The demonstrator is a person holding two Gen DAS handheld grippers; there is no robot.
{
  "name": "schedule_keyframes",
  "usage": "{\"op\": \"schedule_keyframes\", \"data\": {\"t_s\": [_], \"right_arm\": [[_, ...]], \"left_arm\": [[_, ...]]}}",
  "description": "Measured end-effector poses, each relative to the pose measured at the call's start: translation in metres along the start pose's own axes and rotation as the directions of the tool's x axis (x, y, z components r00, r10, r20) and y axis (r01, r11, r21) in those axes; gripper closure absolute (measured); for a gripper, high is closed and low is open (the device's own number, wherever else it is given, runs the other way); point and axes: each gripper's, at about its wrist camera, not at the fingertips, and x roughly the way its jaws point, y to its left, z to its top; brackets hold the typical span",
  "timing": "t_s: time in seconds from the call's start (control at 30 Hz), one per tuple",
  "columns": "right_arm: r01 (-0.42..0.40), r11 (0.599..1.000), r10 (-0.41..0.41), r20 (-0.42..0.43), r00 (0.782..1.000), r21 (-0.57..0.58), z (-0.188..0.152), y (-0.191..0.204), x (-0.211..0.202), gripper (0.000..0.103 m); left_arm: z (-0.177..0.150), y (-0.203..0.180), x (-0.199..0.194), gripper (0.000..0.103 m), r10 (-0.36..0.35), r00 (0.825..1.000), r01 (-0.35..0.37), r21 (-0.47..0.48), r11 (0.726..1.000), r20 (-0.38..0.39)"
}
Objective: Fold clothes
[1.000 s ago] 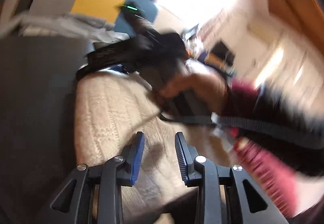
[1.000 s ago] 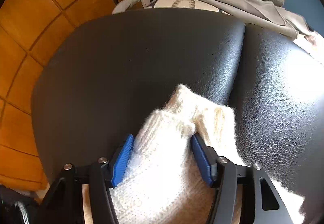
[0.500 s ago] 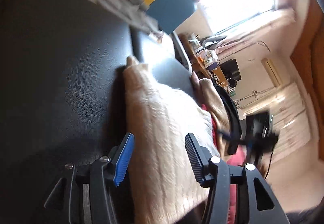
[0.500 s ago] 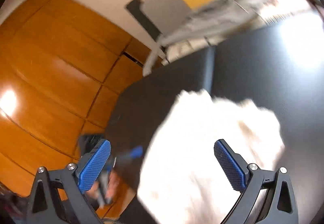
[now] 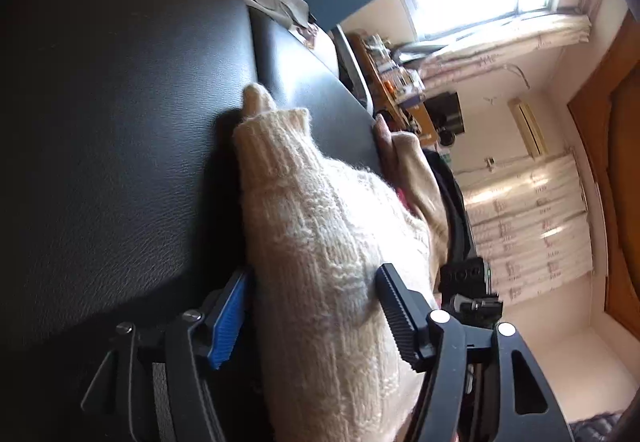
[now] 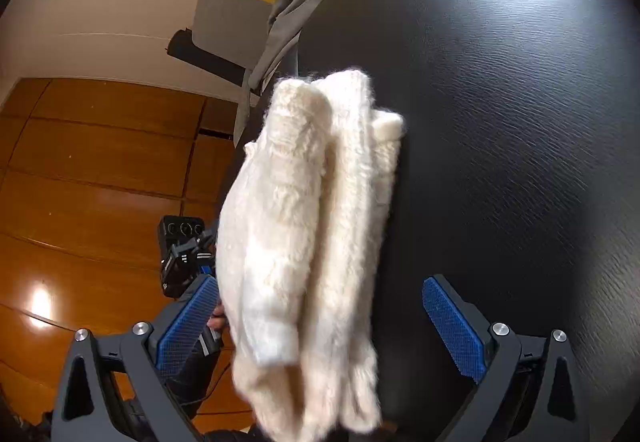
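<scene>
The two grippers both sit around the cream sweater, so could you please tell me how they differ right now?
The left gripper has its jaws narrowed onto the cream knit sweater, fabric filling the gap; the right gripper stands wide open, with only its left pad near the sweater and bare black cushion showing by the other. The left gripper holds the bundle; the right gripper holds nothing. Both have blue ridged pads and black frames.

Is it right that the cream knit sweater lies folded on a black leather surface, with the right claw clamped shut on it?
Not quite. In the right wrist view the right claw is open, its blue pads wide of the cream knit sweater. The sweater does lie folded on the black leather surface.
</scene>
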Motion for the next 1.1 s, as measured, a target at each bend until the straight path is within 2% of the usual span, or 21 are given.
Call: {"op": "schedule_keyframes", "data": {"t_s": [0.17,0.23,0.3,0.33,0.37,0.47,0.53,0.6,0.67,0.73,0.83,0.97,1.1], "right_arm": [[0.015,0.998,-0.018,-0.063,0.998,-0.054,0.009,0.013,0.021,0.000],[0.016,0.995,-0.025,-0.088,0.996,-0.099,0.008,0.019,0.028,0.000],[0.054,0.989,-0.062,-0.061,0.996,-0.137,0.003,0.025,0.032,0.003],[0.055,0.989,-0.063,-0.058,0.996,-0.136,0.002,0.025,0.034,0.029],[0.055,0.989,-0.063,-0.057,0.996,-0.135,0.001,0.026,0.036,0.042],[0.055,0.990,-0.062,-0.053,0.997,-0.130,-0.001,0.027,0.042,0.044],[0.055,0.990,-0.061,-0.050,0.997,-0.127,-0.002,0.029,0.047,0.044],[0.037,0.985,-0.052,-0.079,0.996,-0.170,-0.001,0.040,0.060,0.044],[0.001,0.979,-0.026,-0.117,0.993,-0.205,0.002,0.054,0.079,0.044],[-0.052,0.969,0.012,-0.164,0.986,-0.243,0.007,0.073,0.104,0.044],[-0.127,0.939,0.040,-0.264,0.964,-0.320,0.014,0.119,0.163,0.044],[-0.229,0.879,0.044,-0.407,0.912,-0.417,0.015,0.198,0.262,0.044],[-0.319,0.816,0.028,-0.519,0.854,-0.482,0.007,0.279,0.363,0.044]], "left_arm": [[0.001,-0.010,0.015,0.029,0.020,0.998,-0.015,0.085,0.996,-0.055],[-0.001,-0.013,0.019,0.028,0.029,0.997,-0.022,0.107,0.994,-0.068],[-0.005,-0.017,0.019,0.034,0.038,0.997,-0.029,0.133,0.991,-0.061],[-0.009,-0.020,0.017,0.043,0.039,0.998,-0.032,0.145,0.989,-0.049],[-0.013,-0.022,0.015,0.049,0.041,0.999,-0.035,0.156,0.987,-0.036],[-0.023,-0.024,0.002,0.054,0.035,0.999,-0.036,0.150,0.988,0.013],[-0.033,-0.021,-0.018,0.054,0.026,0.997,-0.036,0.135,0.990,0.077],[-0.042,-0.016,-0.047,0.055,0.014,0.989,-0.031,0.113,0.993,0.149],[-0.053,-0.011,-0.083,0.055,0.018,0.973,-0.041,0.093,0.995,0.229],[-0.063,-0.006,-0.125,0.055,0.052,0.949,-0.079,0.077,0.994,0.310],[-0.079,0.006,-0.198,0.055,0.125,0.894,-0.155,0.035,0.987,0.430],[-0.097,0.031,-0.296,0.055,0.239,0.793,-0.254,-0.053,0.966,0.561],[-0.110,0.060,-0.384,0.054,0.359,0.673,-0.337,-0.164,0.927,0.647]]}}
